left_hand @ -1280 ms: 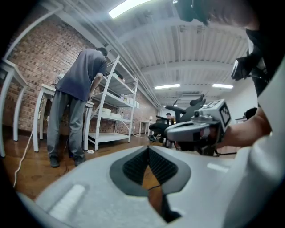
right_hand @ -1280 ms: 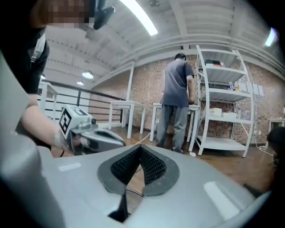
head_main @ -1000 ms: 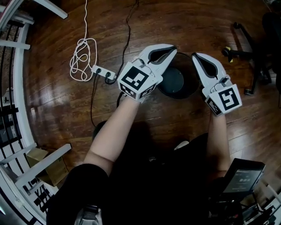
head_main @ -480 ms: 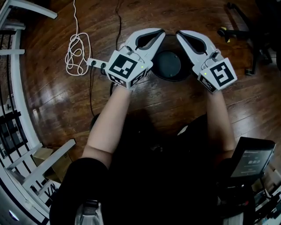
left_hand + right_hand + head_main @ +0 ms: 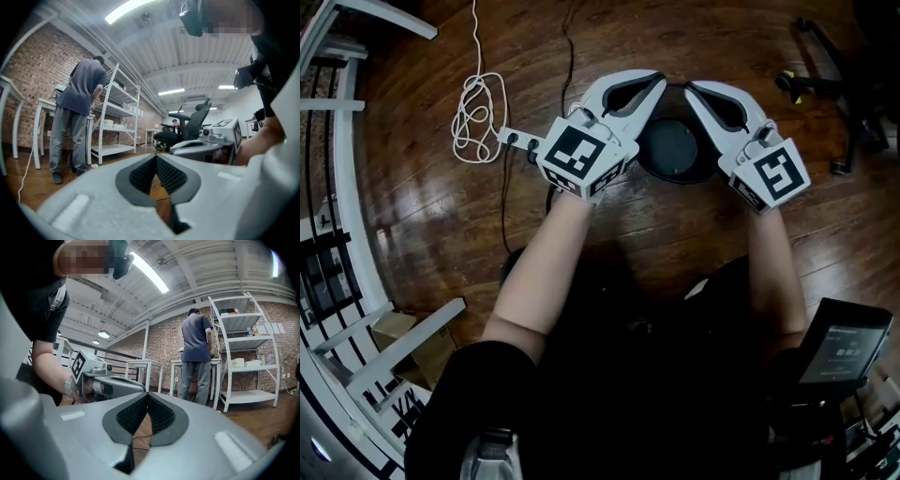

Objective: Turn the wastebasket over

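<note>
A black round wastebasket (image 5: pixel 675 150) stands on the wooden floor, seen from above; whether its mouth faces up I cannot tell. Both grippers are held level over it, pointing away from the person. My left gripper (image 5: pixel 654 79) hangs over the basket's left rim, and in its own view its jaws (image 5: pixel 156 155) meet at the tips with nothing between them. My right gripper (image 5: pixel 694 87) is over the right rim, also shut and empty (image 5: pixel 147 394). Each gripper shows in the other's view, but the basket is in neither.
A white power strip (image 5: pixel 517 141) with a coiled white cable (image 5: pixel 476 117) lies left of the basket. White shelf frames (image 5: pixel 337 187) line the left. A chair base (image 5: pixel 834 94) is at the far right. A person (image 5: pixel 77 117) stands at shelves across the room.
The two grippers' tips have drawn a little closer together over the basket. Both stay shut and empty. The head view has shifted slightly.
</note>
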The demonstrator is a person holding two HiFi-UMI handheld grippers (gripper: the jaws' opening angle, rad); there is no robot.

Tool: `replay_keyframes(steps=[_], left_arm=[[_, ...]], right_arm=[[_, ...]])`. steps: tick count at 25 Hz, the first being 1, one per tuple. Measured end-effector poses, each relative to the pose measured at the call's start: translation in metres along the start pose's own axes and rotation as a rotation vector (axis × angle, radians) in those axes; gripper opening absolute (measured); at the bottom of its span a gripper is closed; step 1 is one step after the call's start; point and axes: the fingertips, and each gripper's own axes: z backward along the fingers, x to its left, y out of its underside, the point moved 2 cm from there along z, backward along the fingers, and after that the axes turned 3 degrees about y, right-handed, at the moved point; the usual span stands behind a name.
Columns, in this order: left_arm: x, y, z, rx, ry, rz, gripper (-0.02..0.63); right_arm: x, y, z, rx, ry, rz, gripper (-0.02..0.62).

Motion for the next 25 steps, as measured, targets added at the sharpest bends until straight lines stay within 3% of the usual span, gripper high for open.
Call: replay_keyframes(steps=[9, 25], left_arm=[[-0.005, -0.002, 0.001, -0.014, 0.016, -0.005, 0.002], [-0.007, -0.008, -0.004, -0.018, 0.023, -0.002, 0.002]], right_arm=[[-0.011, -0.002, 0.009, -0.003, 0.039, -0.001, 0.008], [-0.015, 0.001, 0.008, 0.013, 0.027, -0.011, 0.008]])
